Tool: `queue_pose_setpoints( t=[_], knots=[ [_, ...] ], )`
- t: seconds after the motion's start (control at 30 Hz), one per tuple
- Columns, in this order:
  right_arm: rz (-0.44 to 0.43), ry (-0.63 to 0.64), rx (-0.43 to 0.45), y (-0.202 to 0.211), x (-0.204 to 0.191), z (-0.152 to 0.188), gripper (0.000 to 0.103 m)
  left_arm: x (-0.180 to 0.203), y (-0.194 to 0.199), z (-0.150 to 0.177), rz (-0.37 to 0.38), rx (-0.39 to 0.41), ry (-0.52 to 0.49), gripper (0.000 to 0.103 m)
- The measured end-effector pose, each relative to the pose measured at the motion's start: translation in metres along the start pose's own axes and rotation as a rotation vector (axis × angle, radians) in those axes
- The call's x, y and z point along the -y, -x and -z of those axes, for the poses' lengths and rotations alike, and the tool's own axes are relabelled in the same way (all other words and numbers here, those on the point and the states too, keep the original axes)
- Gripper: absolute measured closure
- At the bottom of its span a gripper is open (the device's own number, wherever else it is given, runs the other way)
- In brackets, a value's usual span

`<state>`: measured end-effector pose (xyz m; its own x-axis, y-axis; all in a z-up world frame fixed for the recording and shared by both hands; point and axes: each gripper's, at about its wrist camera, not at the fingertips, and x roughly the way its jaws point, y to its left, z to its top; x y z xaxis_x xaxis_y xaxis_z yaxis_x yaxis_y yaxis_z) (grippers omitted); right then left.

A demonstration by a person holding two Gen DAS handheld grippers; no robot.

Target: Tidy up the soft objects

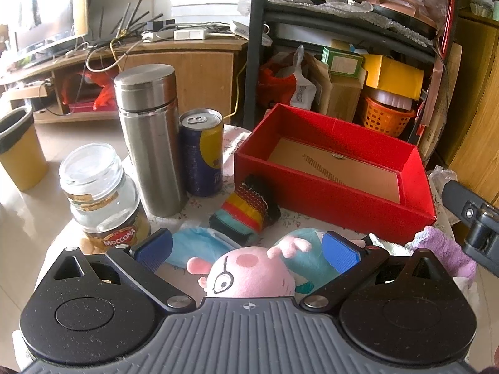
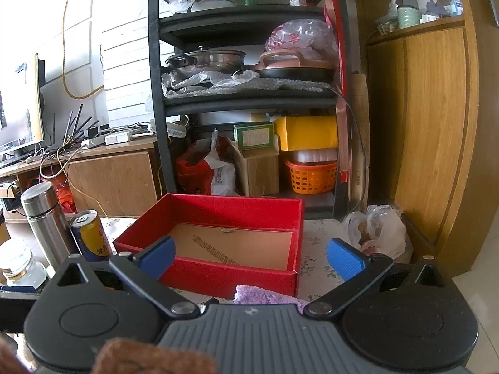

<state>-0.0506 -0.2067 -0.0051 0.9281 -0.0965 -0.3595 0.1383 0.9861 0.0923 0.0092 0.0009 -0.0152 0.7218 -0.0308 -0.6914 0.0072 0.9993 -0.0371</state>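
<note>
— Where on the table [image 1: 290, 218]?

— Nearest the left wrist camera, the pig plush [image 1: 249, 275]. Just behind it, the rolled socks [image 1: 246, 208]; to its left, the cloth mask [image 1: 199, 246]. Further left, the glass jar [image 1: 103, 199], then the steel flask [image 1: 149, 140] and the can [image 1: 202, 152] side by side.

— And the box [image 1: 336, 168]?

— Behind the socks, to the right of the can. Inside, only a spring [image 2: 215, 251] on the bottom. In front of its right corner, the fluffy towel [image 1: 443, 249]. To the right of the box, the plastic bag [image 2: 380, 233]. Behind everything, the shelf rack [image 2: 249, 93].
</note>
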Motion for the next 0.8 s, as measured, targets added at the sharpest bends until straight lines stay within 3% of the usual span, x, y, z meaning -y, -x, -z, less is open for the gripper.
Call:
queue_pose_setpoints(
  t=[0.8],
  knots=[
    [0.011, -0.007, -0.004, 0.0002, 0.0019, 0.0, 0.024, 0.0013, -0.0017, 0.0009, 0.001, 0.0, -0.002, 0.005]
  ],
)
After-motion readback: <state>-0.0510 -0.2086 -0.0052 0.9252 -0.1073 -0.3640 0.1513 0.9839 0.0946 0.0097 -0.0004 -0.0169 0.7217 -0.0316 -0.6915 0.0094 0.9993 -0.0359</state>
